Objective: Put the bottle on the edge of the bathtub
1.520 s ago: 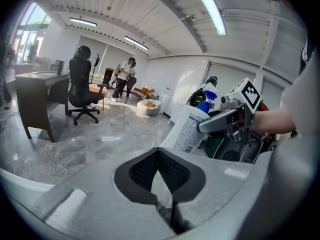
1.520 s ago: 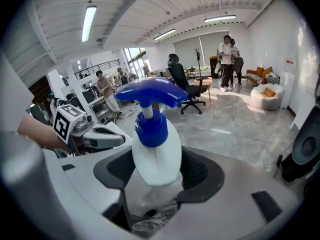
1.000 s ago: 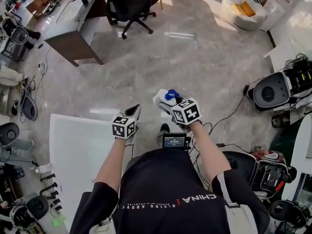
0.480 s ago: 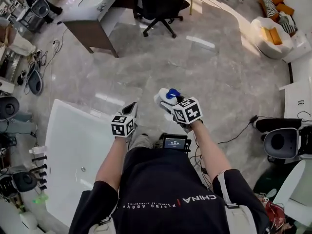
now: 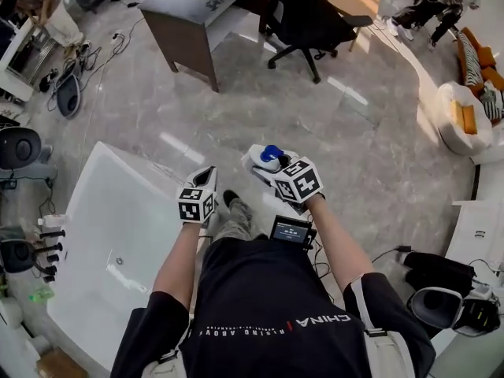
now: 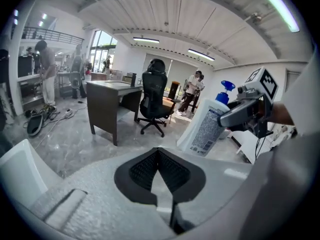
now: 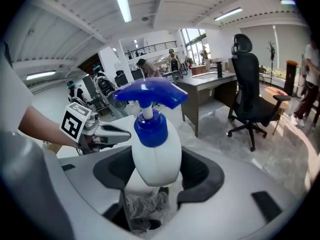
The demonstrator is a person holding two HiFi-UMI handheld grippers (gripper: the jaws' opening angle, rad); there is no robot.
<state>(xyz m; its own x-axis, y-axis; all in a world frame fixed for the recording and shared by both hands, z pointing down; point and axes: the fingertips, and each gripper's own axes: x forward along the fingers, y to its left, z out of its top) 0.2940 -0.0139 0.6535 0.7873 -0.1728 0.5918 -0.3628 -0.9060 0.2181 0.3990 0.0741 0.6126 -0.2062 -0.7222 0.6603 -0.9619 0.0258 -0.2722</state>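
A white pump bottle (image 5: pixel 266 160) with a blue pump head is held above the marble floor, with my right gripper (image 5: pixel 272 166) shut on its body. The right gripper view shows that bottle (image 7: pixel 156 154) wedged between the dark pads, pump head up. My left gripper (image 5: pixel 208 179) hangs just left of it, shut with nothing in it; in its own view the pads (image 6: pixel 145 170) meet at the tips. The white bathtub (image 5: pixel 93 181) lies at the left, its near rim right beside the left gripper. From the left gripper view the bottle (image 6: pixel 205 126) and right gripper (image 6: pixel 240 115) show at the right.
A dark desk (image 5: pixel 206 8) and a black office chair (image 5: pixel 315 22) stand ahead. Cables and equipment (image 5: pixel 67 93) crowd the floor at the far left, with black tap fittings (image 5: pixel 49 241) by the tub. A white seat (image 5: pixel 465 116) is at the right. People stand in the background.
The person has turned and stepped towards the tub, which now fills more of the left side and reaches the left gripper. Both grippers have swung along, with the bottle still held.
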